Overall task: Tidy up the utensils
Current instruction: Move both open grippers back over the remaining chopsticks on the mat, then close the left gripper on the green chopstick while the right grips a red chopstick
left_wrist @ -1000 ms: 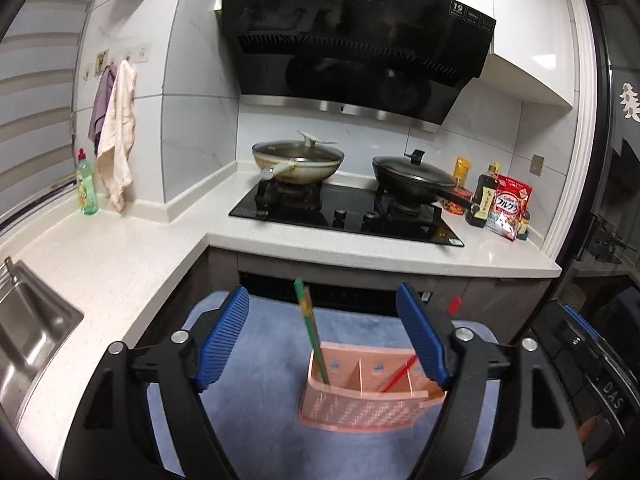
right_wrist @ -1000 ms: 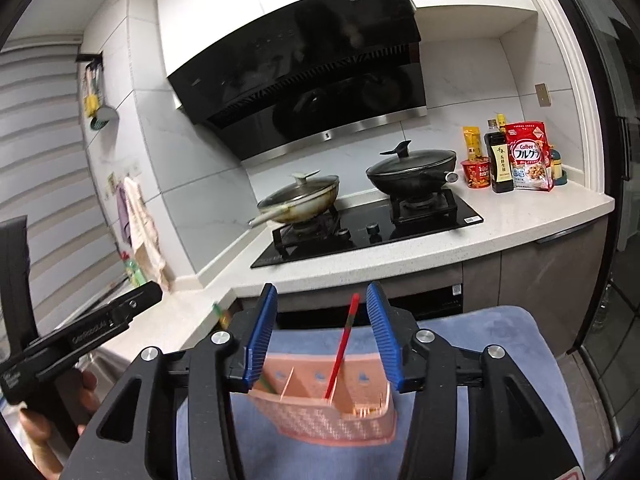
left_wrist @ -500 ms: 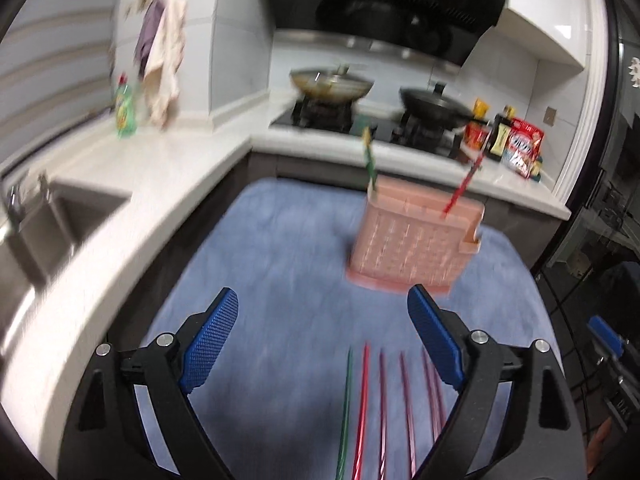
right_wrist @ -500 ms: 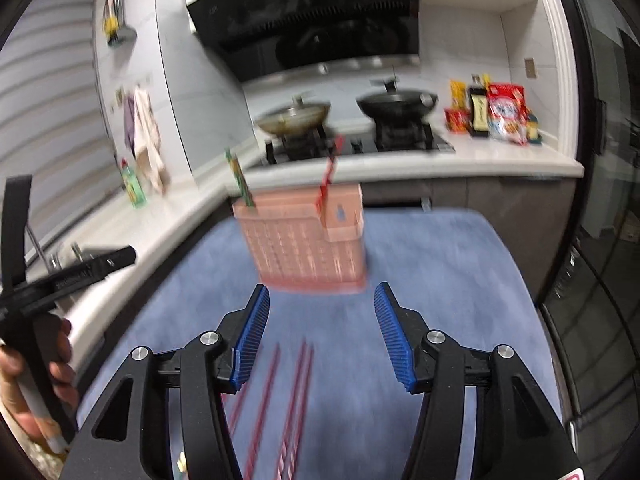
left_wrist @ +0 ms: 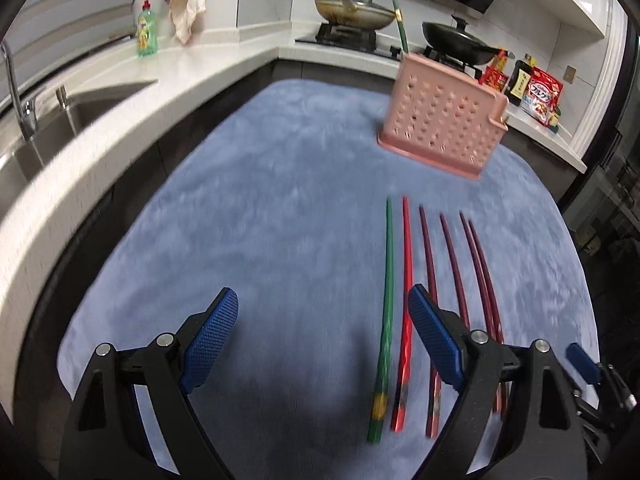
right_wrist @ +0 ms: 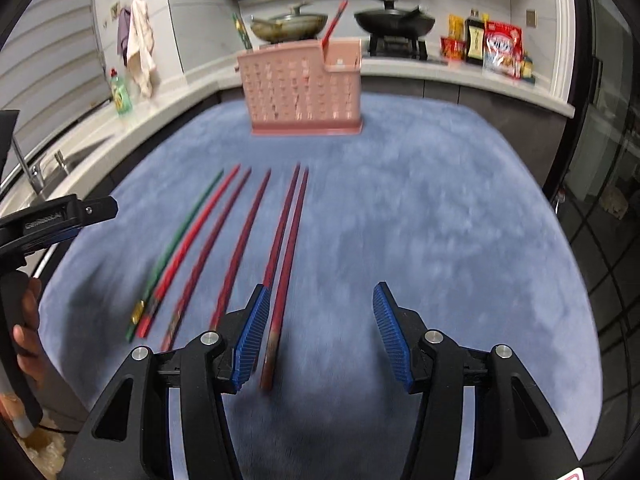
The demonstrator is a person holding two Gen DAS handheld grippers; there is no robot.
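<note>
Left wrist view: the left gripper (left_wrist: 320,336) hangs over the blue mat (left_wrist: 256,208) with its jaws wide and nothing pressed between them. Six chopsticks lie side by side on the mat, long axes running away from the camera toward the pink utensil basket (left_wrist: 442,120). The green chopstick (left_wrist: 385,312) is the leftmost and sits just inside the right-hand blue pad (left_wrist: 434,338); the bright red chopstick (left_wrist: 406,312) lies just beside it, passing close under that pad. The dark red chopsticks (left_wrist: 452,252) lie further right, partly hidden by the gripper body. A green stick already stands in the basket's far left corner.

Right wrist view: the right gripper (right_wrist: 318,334) has its jaws at a middling gap, closing slightly, holding nothing. The rightmost dark red pair (right_wrist: 290,240) runs lengthwise toward the basket (right_wrist: 300,88), its near ends just inside the left-hand pad (right_wrist: 250,340). The green stick (right_wrist: 176,248) lies far left, nearer the left gripper (right_wrist: 56,216)

By my reading, each hand takes its own side of the row, gripping across the sticks' length
</note>
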